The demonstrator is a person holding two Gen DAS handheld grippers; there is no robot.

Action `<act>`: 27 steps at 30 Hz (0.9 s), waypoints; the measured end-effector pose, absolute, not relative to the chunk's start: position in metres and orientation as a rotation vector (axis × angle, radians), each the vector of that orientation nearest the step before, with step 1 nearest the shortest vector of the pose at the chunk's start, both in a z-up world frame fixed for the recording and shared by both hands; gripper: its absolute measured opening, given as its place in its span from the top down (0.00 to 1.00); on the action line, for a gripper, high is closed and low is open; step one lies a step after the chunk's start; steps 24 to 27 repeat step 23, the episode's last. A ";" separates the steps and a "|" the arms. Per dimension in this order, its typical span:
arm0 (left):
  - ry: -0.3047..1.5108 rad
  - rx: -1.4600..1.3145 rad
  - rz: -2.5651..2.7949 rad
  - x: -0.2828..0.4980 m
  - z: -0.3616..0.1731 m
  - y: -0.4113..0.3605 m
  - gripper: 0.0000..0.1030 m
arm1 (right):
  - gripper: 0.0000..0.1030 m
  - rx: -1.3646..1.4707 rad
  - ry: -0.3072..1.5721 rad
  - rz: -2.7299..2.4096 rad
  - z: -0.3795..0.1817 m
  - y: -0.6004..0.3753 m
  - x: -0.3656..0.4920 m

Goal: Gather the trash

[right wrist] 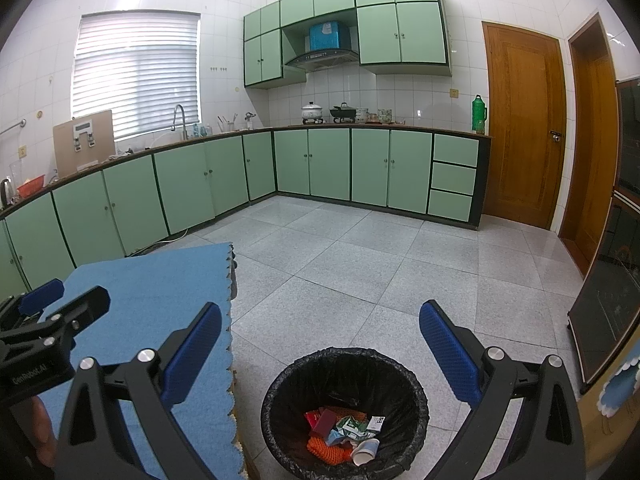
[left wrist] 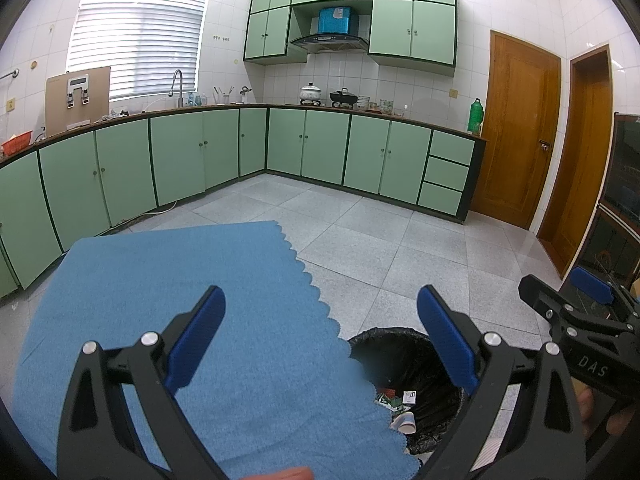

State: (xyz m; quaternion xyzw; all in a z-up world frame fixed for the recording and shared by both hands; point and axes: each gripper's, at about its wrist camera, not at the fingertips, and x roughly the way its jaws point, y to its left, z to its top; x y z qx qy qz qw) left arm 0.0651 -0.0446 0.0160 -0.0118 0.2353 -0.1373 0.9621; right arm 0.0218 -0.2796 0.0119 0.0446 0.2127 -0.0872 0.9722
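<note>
A black-lined trash bin (right wrist: 280,384) stands on the floor beside the table; inside lie several pieces of trash (right wrist: 344,436): cartons, orange netting, a white paper cup. My right gripper (right wrist: 320,356) hangs open above the bin, nothing between its blue pads. My left gripper (left wrist: 320,344) is open too, over the blue tablecloth (left wrist: 180,320), with the bin (left wrist: 400,352) partly hidden behind the cloth's edge. In the left wrist view the right gripper (left wrist: 576,300) shows at the right edge; in the right wrist view the left gripper (right wrist: 52,304) shows at the left edge.
The blue cloth (right wrist: 160,292) covers a table at the left. Green cabinets (right wrist: 200,184) line the far walls under a counter with pots (right wrist: 312,112) and a sink tap (right wrist: 180,120). Wooden doors (right wrist: 524,128) stand at the right, a dark glass cabinet (right wrist: 612,300) near right. Grey floor tiles (right wrist: 360,260) lie between.
</note>
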 end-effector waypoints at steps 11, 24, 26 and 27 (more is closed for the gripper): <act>0.477 -0.024 -0.274 0.066 0.017 -0.044 0.09 | 0.06 0.090 0.429 -0.175 0.012 -0.279 0.022; 0.491 -0.027 -0.265 0.071 0.015 -0.047 0.09 | 0.06 0.092 0.434 -0.172 0.005 -0.277 0.024; 0.491 -0.027 -0.265 0.071 0.015 -0.047 0.09 | 0.06 0.092 0.434 -0.172 0.005 -0.277 0.024; 0.491 -0.027 -0.265 0.071 0.015 -0.047 0.09 | 0.06 0.092 0.434 -0.172 0.005 -0.277 0.024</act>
